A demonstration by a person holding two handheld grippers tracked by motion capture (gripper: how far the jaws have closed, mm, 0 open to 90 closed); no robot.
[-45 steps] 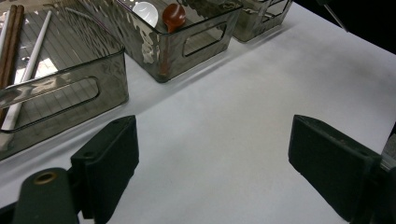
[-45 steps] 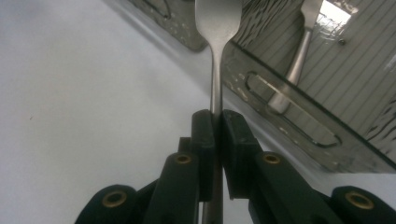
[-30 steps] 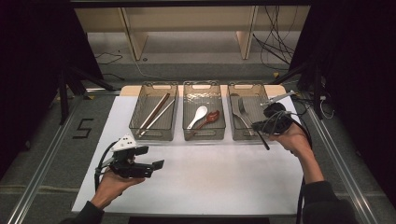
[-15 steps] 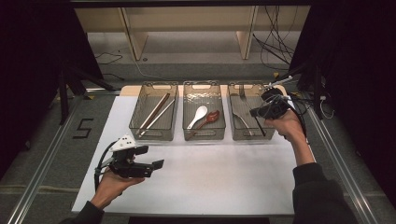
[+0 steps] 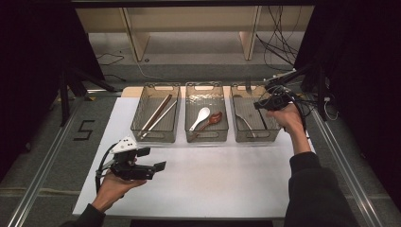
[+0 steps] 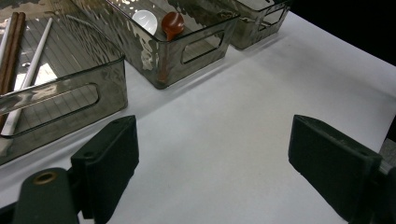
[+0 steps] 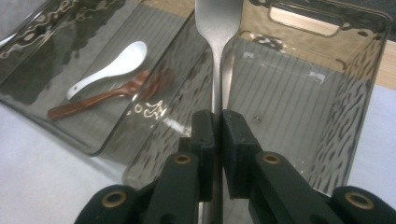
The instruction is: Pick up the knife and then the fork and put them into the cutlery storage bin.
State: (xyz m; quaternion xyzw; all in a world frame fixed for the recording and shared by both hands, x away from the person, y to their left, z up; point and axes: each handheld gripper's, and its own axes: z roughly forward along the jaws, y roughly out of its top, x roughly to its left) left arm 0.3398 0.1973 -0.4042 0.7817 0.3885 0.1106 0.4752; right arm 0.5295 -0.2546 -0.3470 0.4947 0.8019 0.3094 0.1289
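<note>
Over the right-hand bin (image 7: 327, 93), the right gripper (image 7: 217, 126) has its jaws pinching a metal utensil's handle (image 7: 217, 60).

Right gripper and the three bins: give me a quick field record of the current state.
right gripper: shut on metal utensil, held above right bin
utensil head: cut off by frame top, type unclear
right bin contents: another metal utensil
middle bin: white spoon, brown spoon
left bin: chopsticks
left gripper: open, nothing between jaws, over white mat
</note>
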